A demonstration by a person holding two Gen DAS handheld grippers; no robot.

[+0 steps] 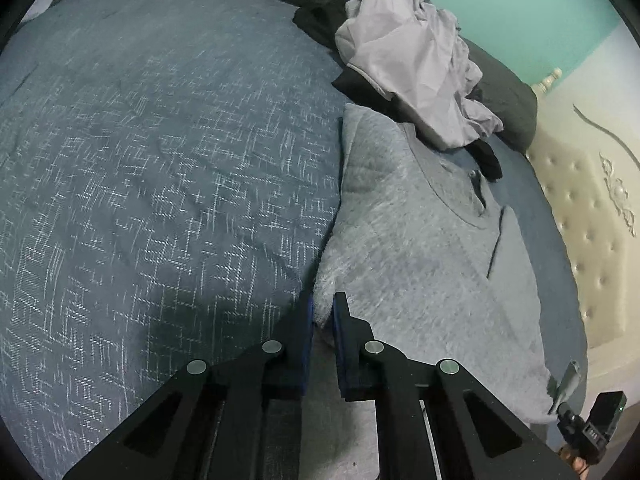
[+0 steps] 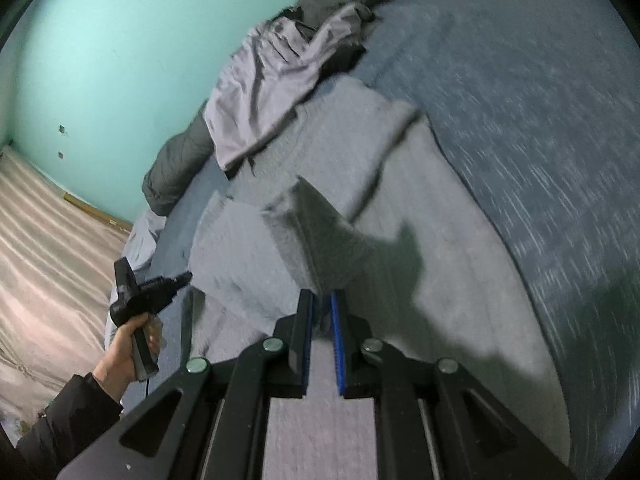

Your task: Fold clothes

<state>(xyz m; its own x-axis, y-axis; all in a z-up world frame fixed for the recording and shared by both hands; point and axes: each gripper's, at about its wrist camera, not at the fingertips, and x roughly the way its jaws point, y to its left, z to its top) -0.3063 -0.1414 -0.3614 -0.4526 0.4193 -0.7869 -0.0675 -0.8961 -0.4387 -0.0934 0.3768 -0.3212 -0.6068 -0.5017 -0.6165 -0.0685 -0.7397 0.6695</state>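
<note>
The grey shirt [image 1: 420, 240] lies spread on the blue patterned bedspread [image 1: 160, 160], filling the center-right of the left wrist view, neckline and buttons toward the upper right. The left gripper [image 1: 322, 312], bottom center, has its jaws narrow and pinched on a corner of the shirt's hem. In the right wrist view the right gripper [image 2: 322, 308] is likewise nearly closed on grey cloth, w/ a flap of the shirt lifted up just above it, center frame. The person's left hand [image 2: 132, 344] shows at lower left, holding the other tool.

Progress looks early: at most 1 fold is starting on this shirt, nothing looks finished. A crumpled lavender garment [image 1: 408, 64] sits on dark clothes [image 1: 320, 20] at upper right, approx. 2+ items left, untouched.
</note>
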